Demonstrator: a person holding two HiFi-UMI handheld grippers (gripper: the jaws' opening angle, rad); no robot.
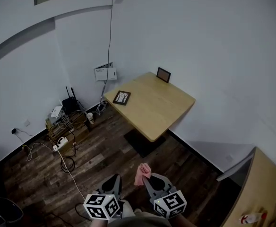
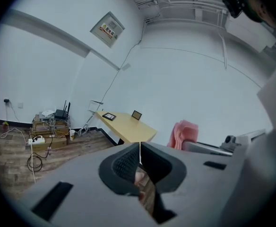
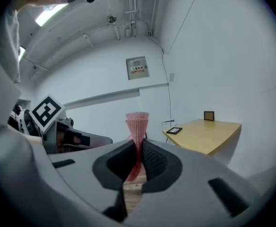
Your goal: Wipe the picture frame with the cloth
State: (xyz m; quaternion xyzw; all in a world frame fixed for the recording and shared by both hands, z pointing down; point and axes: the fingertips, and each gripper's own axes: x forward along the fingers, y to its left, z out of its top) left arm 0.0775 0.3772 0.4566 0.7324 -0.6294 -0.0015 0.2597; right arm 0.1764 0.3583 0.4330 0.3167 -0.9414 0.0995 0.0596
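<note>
Cloth [image 3: 137,126]: pink, pinched between the jaws of the right gripper [image 3: 139,150], with its free end fanning out above them.
Right gripper state: clamped tight on the cloth, held low in front of the person and well apart from the table [image 1: 157,110].
Left gripper [image 2: 139,148]: jaws pressed together with nothing between them; it sits just beside the right gripper, on its left.
Table: pale wood, one side against the white wall, across the dark plank floor [image 1: 105,150] from both grippers.
Flat picture frame [image 1: 122,97]: dark-rimmed, lying on the table's corner nearest the cables.
Upright picture frame [image 1: 163,74]: small and dark, standing at the table's far edge by the wall; it is too small here to tell whether it actually leans on the wall.
Clutter [image 1: 64,122]: router, power strip and loose cables on a low crate in the corner of the room, left of the table.
Wall panel [image 3: 137,68]: grey box mounted high on the wall.
</note>
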